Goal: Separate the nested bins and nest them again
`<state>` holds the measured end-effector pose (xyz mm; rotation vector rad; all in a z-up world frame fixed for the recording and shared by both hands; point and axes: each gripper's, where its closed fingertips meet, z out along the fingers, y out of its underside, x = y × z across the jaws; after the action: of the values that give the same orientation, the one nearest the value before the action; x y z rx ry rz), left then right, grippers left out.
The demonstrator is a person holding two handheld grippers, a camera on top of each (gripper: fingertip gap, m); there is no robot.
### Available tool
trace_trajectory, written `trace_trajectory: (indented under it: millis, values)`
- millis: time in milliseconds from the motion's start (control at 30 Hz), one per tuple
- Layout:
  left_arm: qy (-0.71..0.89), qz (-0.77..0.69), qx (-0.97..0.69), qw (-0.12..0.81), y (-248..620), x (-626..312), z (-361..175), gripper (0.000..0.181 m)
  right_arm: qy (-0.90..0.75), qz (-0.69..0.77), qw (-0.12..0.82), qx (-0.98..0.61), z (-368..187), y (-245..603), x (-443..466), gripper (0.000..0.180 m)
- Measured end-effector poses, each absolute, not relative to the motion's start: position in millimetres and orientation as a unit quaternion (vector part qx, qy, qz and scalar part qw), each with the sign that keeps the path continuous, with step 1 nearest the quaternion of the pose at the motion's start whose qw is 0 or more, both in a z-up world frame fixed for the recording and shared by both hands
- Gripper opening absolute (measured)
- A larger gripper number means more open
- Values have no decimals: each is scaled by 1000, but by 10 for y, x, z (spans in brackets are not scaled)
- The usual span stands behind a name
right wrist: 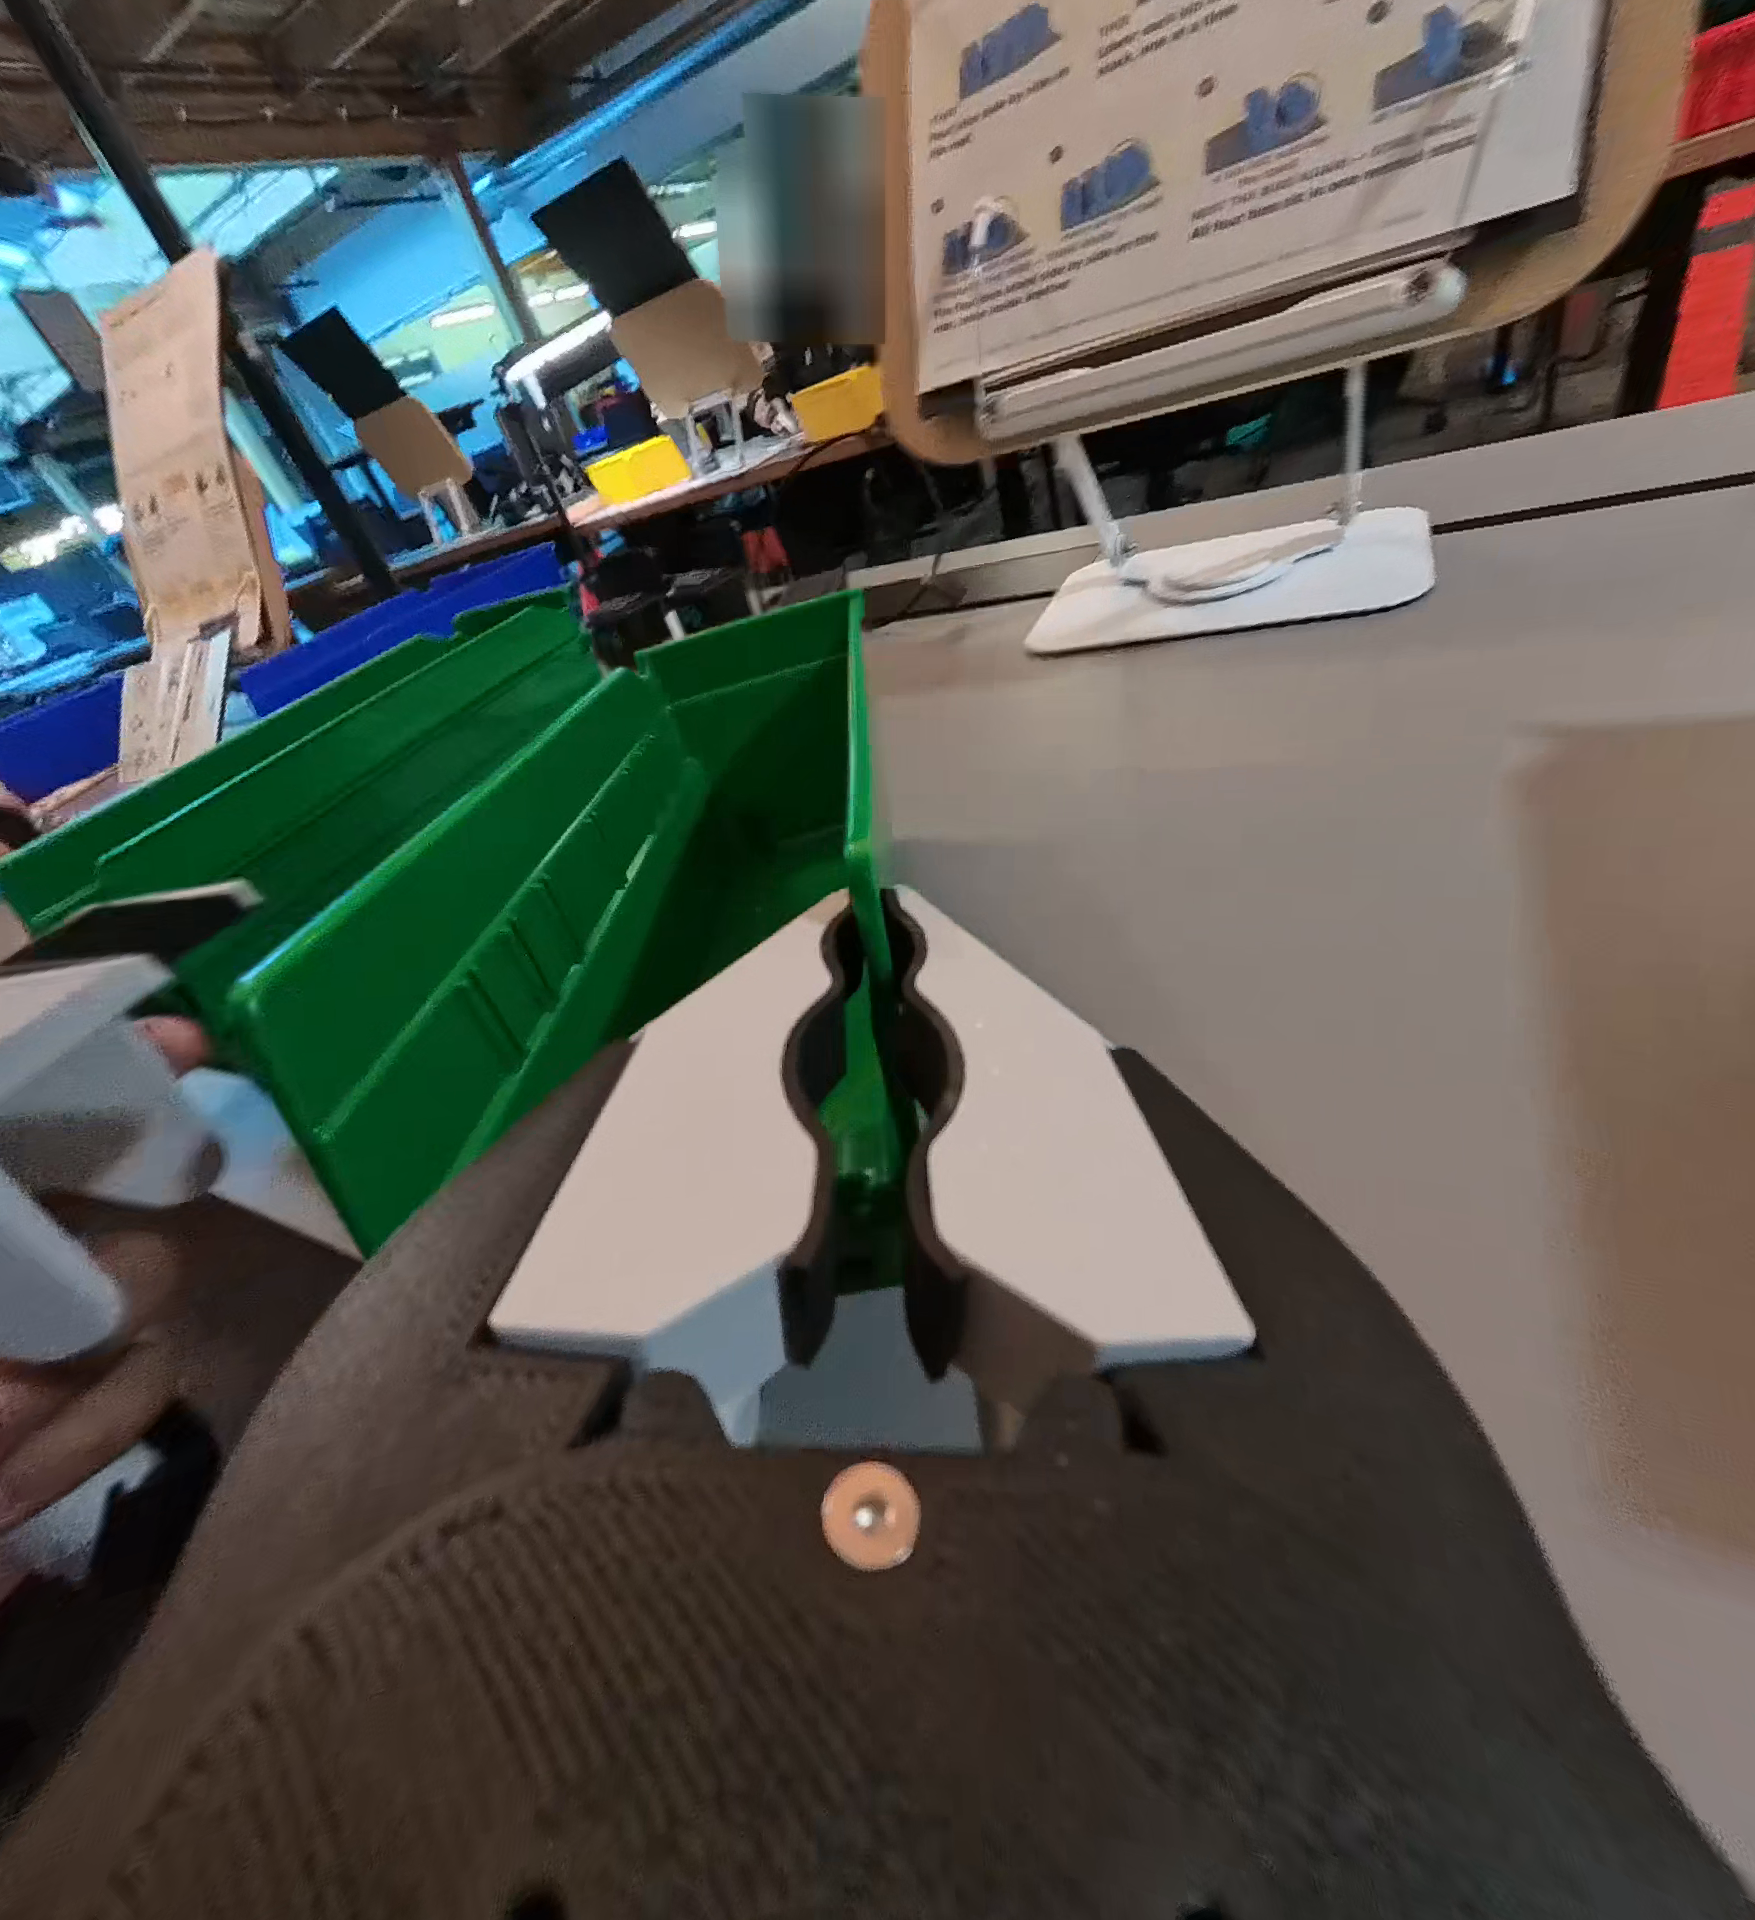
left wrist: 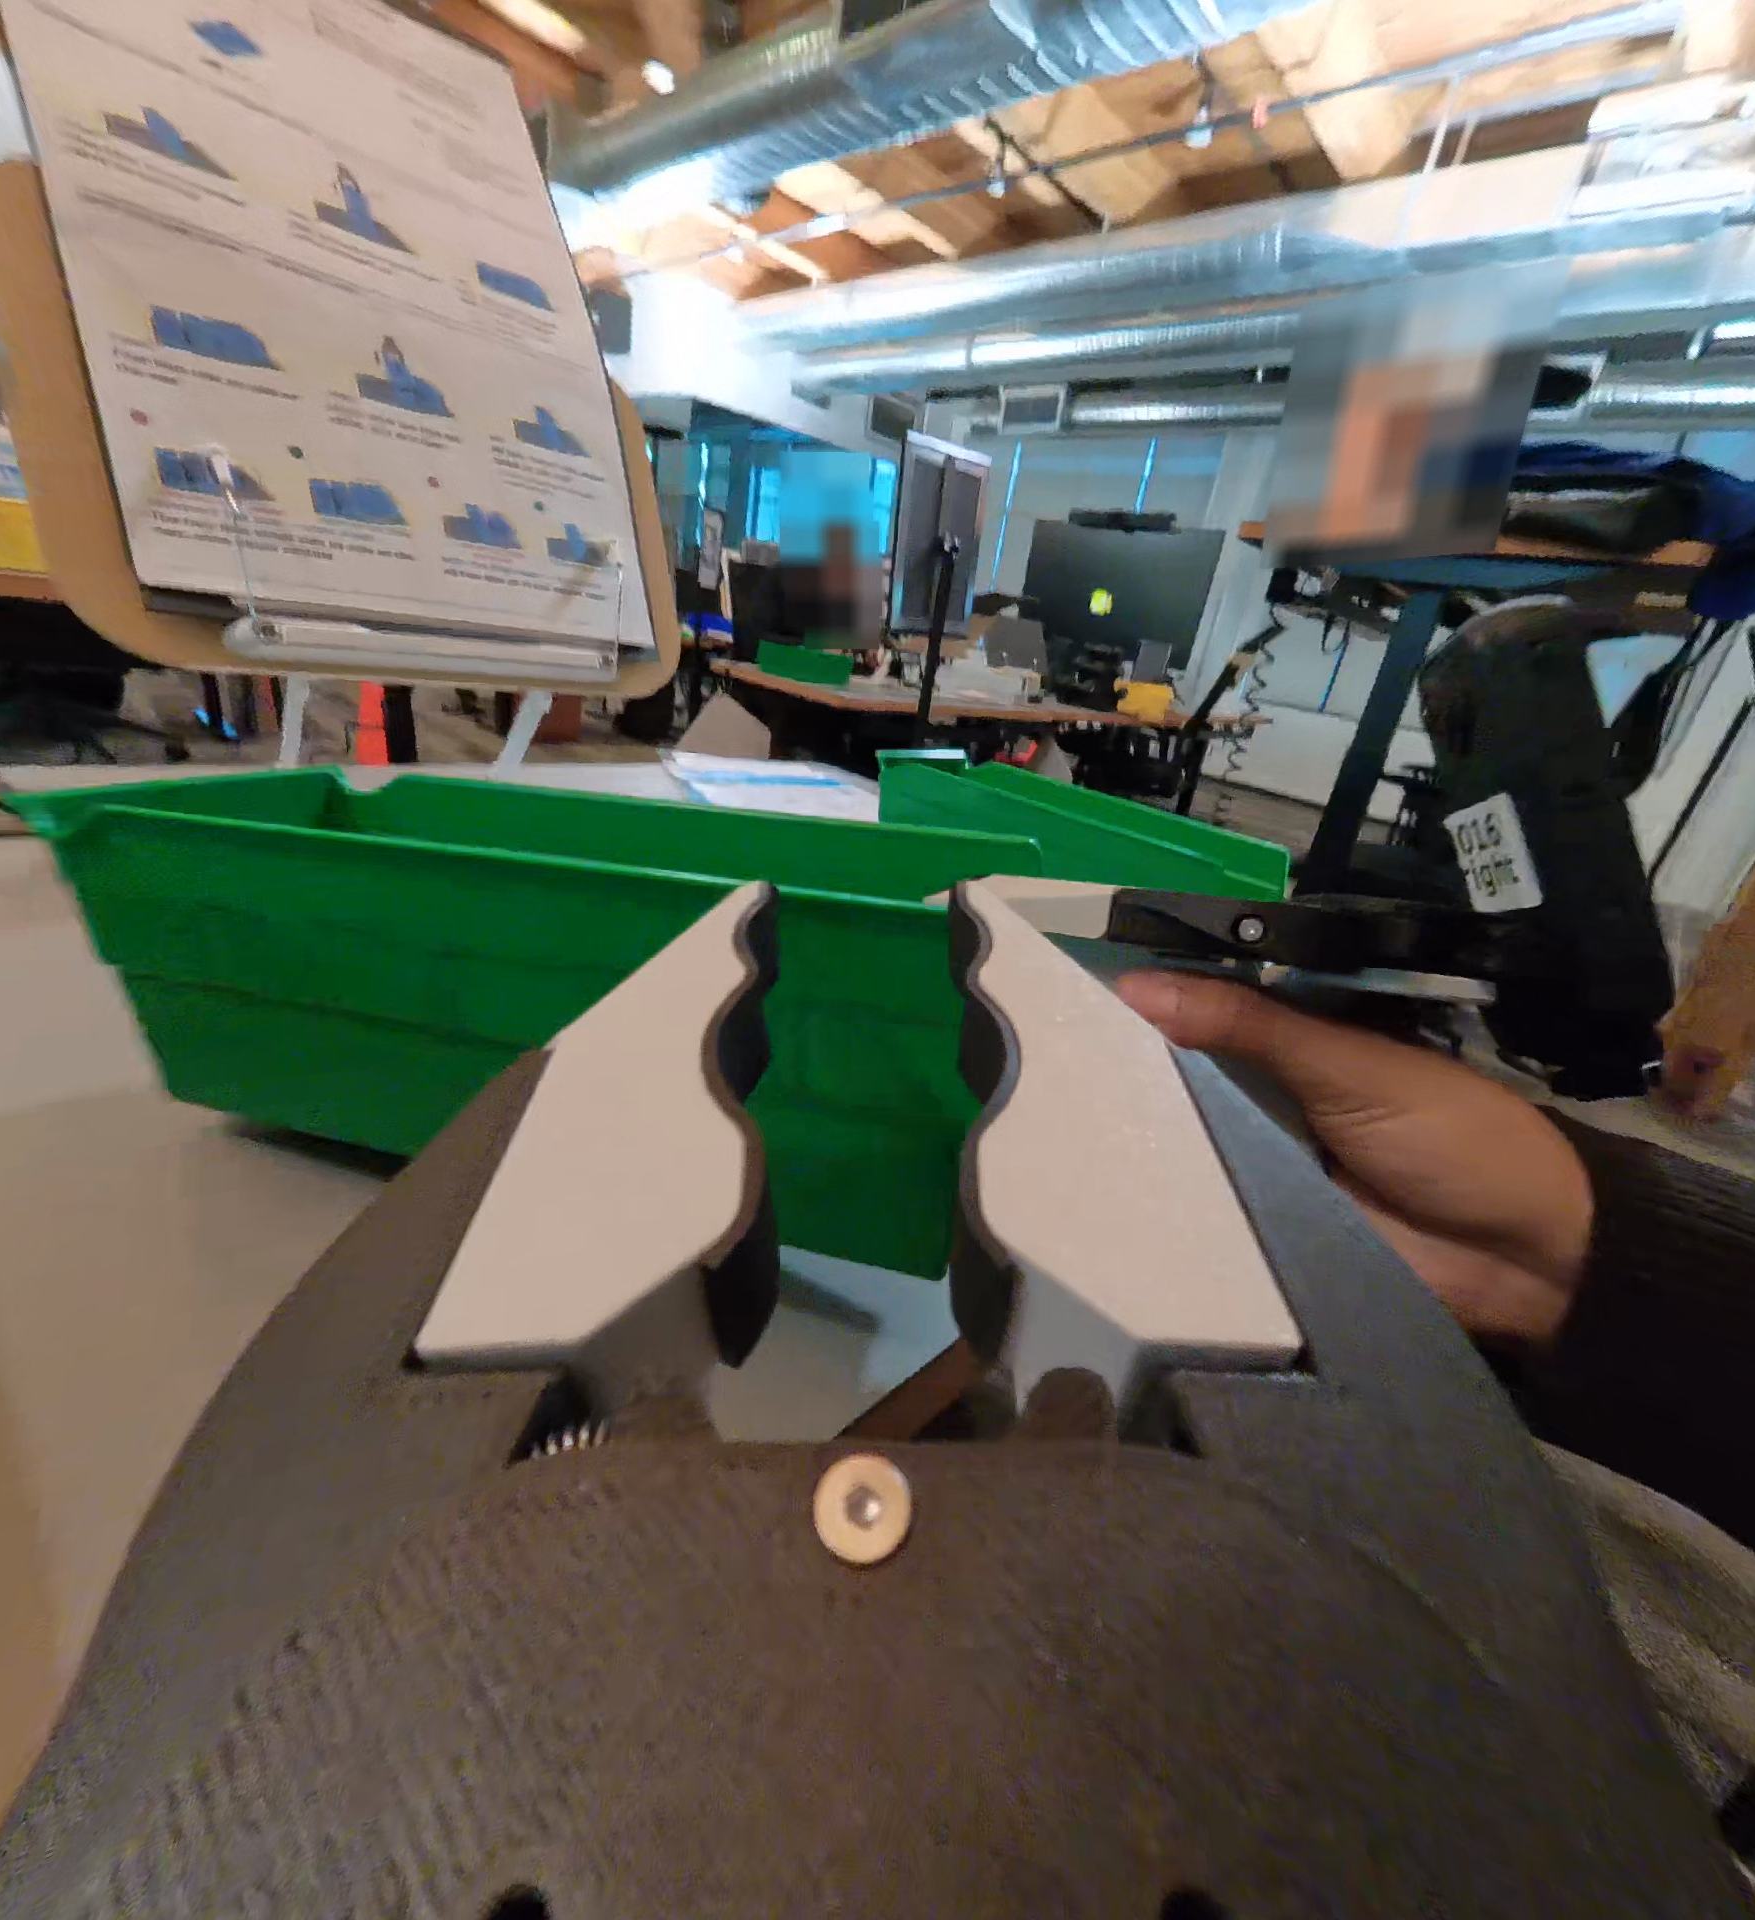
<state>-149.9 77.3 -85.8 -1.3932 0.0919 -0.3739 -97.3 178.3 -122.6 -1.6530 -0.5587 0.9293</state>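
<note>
Two green bins lie on the grey table (right wrist: 1372,935). My right gripper (right wrist: 868,909) is shut on the thin side wall of one green bin (right wrist: 769,748), with the rim running between its pads. The other green bin (right wrist: 457,987), with a ribbed side, lies close against it on the left. In the left wrist view that bin (left wrist: 385,935) stands just beyond my left gripper (left wrist: 865,899), which is open and holds nothing. The held bin (left wrist: 1112,831) shows behind it on the right, with the right gripper (left wrist: 1195,928) at its near end. The left gripper's fingers (right wrist: 140,914) show at the far left of the right wrist view.
A stand with an instruction sheet (left wrist: 333,364) stands at the table's back, and its white base (right wrist: 1247,582) rests on the table. A sheet of paper (left wrist: 779,790) lies behind the bins. A hand (left wrist: 1372,1122) holds the right gripper. Desks and monitors fill the room behind.
</note>
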Motion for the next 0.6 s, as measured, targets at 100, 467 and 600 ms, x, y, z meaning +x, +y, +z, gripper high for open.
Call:
trace_trajectory:
  millis: [100,467,600]
  values:
    - [32,-167,-622,764,737,-1585,-797,25,-198,363,573,-707,-1182,2112,-642,1]
    - [-57,-190,-645,738,843,-2005,-961,24,-133,237,600,-753,-1408,2818,456,2]
    - [-60,-191,-652,731,871,-2026,-1009,24,-146,196,579,-778,-1594,2803,447,2]
